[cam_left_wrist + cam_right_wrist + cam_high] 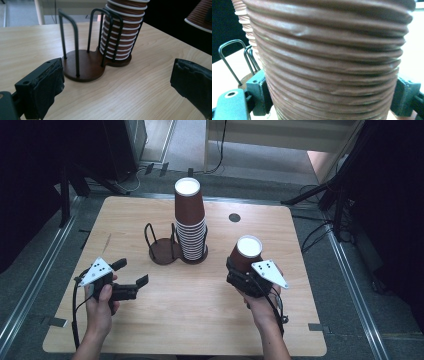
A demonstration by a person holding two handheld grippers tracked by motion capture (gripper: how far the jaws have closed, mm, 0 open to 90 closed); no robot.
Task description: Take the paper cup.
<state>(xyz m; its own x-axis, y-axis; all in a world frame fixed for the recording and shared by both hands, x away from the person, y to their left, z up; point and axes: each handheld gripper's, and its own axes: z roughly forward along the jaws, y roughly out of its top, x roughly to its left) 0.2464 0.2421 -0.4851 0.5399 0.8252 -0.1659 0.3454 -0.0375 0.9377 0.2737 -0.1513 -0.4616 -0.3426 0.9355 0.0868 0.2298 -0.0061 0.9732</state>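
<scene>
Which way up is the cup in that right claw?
Upside down: the cup shows its white base on top, wide mouth below, pinched in the right claw.

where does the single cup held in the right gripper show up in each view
High view: the held cup is right of centre, upside down, clamped in the right gripper.
Left gripper view: its rim and ribbed side sit in the top right corner.
Right gripper view: its ribbed wall spans the middle, between the jaws.
Shared landmark: the wire cup holder beside the cup stack.
</scene>
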